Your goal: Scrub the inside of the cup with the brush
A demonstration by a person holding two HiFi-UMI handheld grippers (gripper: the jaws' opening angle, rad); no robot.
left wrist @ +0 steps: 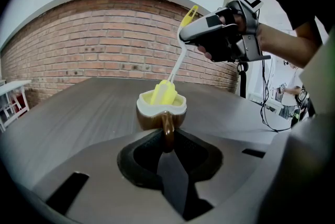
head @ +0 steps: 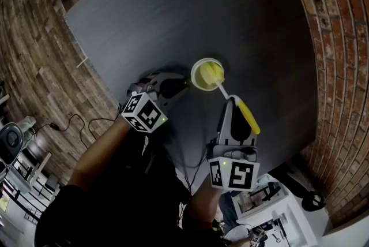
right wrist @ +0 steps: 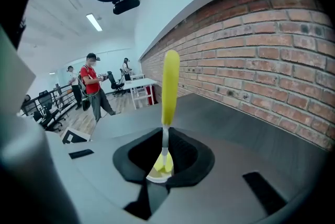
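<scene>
A brown cup [head: 199,83] with a cream rim stands on the dark table [head: 173,9]. My left gripper [head: 176,88] is shut on the cup's handle [left wrist: 167,131], which sits upright between its jaws. The brush has a yellow handle [head: 248,116] and a white shaft. Its yellow head [head: 209,73] sits inside the cup [left wrist: 157,113]. My right gripper [head: 233,104] is shut on the brush and holds it slanting down into the cup from the near right. In the right gripper view the brush handle [right wrist: 169,87] rises between the jaws and the brush head [right wrist: 163,164] lies in the cup below.
A brick wall [head: 340,67] runs along the table's right side, close to the right gripper. The table's left edge [head: 86,49] drops to a wood floor with cables [head: 75,122]. People [right wrist: 93,87] stand among desks far off in the right gripper view.
</scene>
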